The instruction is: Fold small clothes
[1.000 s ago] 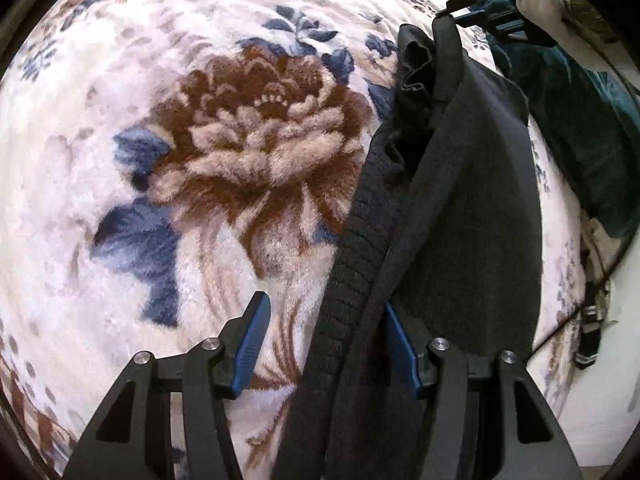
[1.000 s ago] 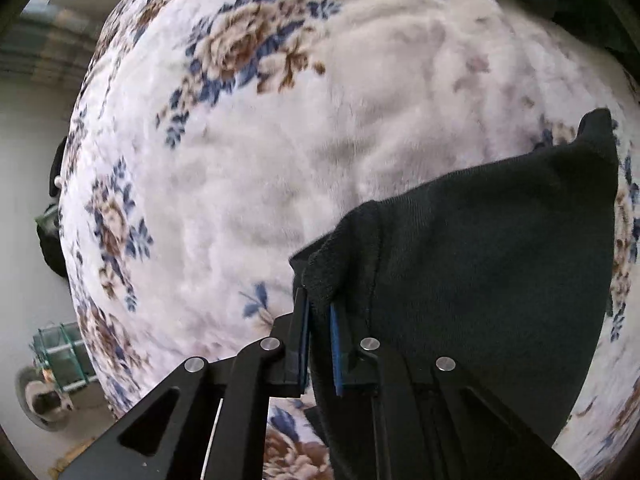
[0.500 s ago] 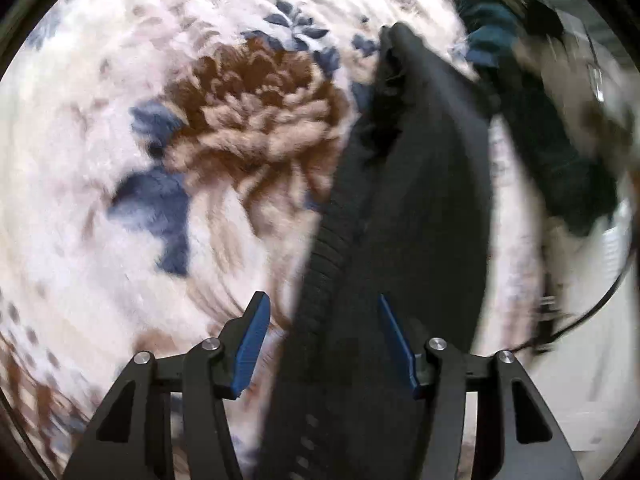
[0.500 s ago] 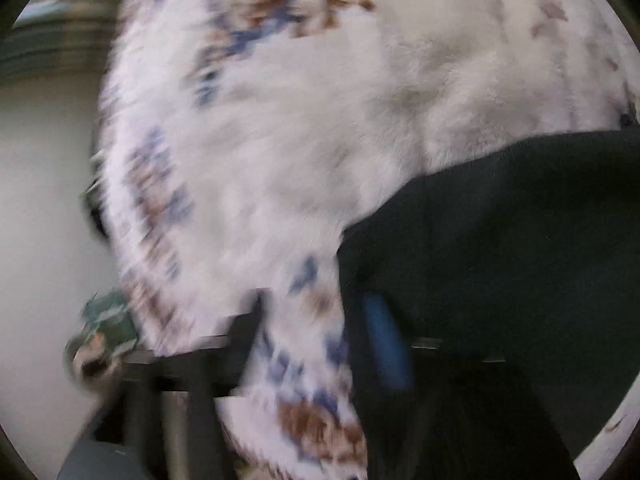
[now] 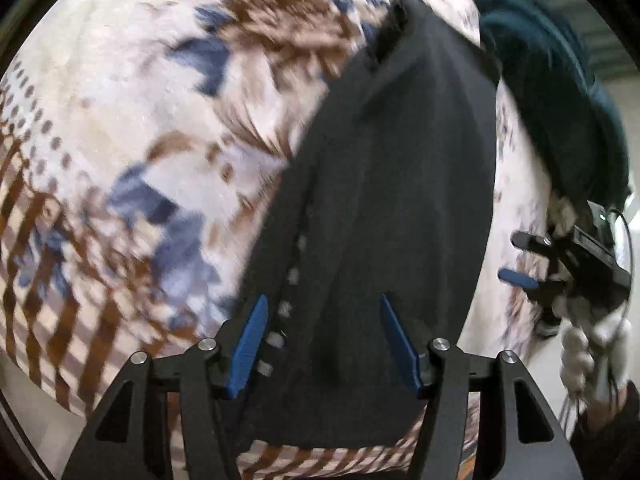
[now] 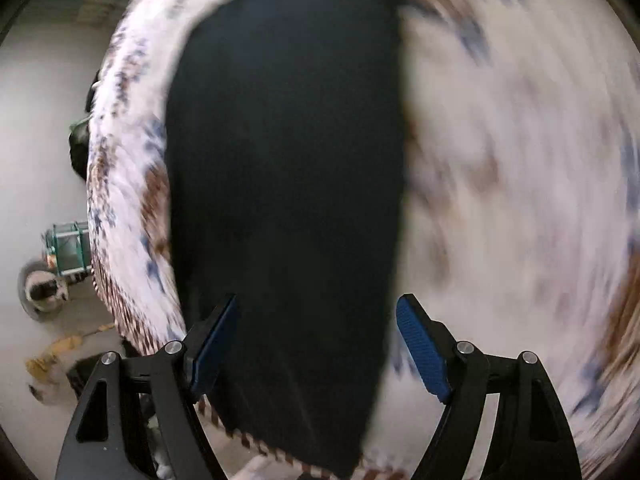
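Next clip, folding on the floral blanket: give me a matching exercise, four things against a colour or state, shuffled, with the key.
Things
1. folded garment
2. blanket
3. bundled cloth
4. right claw

Colour or state
A. dark teal, heaped at the blanket's edge
B. open, blue pads apart and not pressing on the cloth
C. black, lying flat in a long strip
D. cream with brown and blue flowers

Pairs: 1-C, 2-D, 3-A, 4-B

Dark charcoal knit garment (image 5: 384, 208), folded into long narrow strip, lying flat on floral blanket; runs from frame bottom centre to upper centre-right; ribbed edge along left side.
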The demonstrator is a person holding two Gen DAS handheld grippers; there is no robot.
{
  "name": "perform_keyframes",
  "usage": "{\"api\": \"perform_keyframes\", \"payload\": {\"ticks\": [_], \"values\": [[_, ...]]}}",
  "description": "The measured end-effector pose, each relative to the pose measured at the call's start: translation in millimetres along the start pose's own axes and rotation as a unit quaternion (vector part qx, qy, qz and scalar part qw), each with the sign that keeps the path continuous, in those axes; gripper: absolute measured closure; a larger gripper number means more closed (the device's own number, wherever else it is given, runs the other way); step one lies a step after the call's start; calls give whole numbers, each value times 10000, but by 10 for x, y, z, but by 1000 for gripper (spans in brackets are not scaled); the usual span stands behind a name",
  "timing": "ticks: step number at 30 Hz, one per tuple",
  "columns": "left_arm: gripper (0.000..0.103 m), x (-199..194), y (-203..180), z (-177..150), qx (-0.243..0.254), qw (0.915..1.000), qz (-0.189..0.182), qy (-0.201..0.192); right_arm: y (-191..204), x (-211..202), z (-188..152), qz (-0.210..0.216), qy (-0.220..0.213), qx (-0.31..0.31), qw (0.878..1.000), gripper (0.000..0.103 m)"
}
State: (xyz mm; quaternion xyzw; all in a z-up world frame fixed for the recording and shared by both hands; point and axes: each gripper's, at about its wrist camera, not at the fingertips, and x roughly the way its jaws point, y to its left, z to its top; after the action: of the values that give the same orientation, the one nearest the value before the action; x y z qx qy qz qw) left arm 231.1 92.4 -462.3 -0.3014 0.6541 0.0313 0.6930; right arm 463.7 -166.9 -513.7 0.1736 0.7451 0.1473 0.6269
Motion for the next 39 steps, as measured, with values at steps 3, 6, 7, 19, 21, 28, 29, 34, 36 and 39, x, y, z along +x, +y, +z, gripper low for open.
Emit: {"api": "perform_keyframes", "payload": {"ticks": [3,6,7,19,21,28,29,34,36,39], "values": [[66,122,-30,-69,122,9994,317,27,-316,105,-428,212,99,532,9983,21],[93,114,152,-71,-236,9990,389,-38,-452,189,-848,-25,70,541,9985,21],[96,62,233,-74,-403,9988,268,-98,-480,236,-974,-122,73,511,9986,21],[96,146,572,-42,-163,9995,-281,41,-296,1042,-1898,103,197,386,9990,27],[96,72,559,-61,28,9994,-330,42,-278,1042,-1964,-39,43,405,9992,60],[92,36,828,-122,-185,9979,-592,174,-48,731,-2211,-255,-477,477,9974,92],[92,-4,845,-122,-201,9971,-716,176,-6,797,-2202,-477,-396,390,9973,92],[43,-199,958,-246,63,9942,-1058,177,68,925,-2042,-438,-97,641,9969,83],[40,-190,1056,-303,44,9917,-1267,209,17,910,-2026,-392,-137,600,9973,73],[39,-59,1078,-306,152,9909,-1294,335,-95,882,-2019,-330,-209,638,9972,46]]}}
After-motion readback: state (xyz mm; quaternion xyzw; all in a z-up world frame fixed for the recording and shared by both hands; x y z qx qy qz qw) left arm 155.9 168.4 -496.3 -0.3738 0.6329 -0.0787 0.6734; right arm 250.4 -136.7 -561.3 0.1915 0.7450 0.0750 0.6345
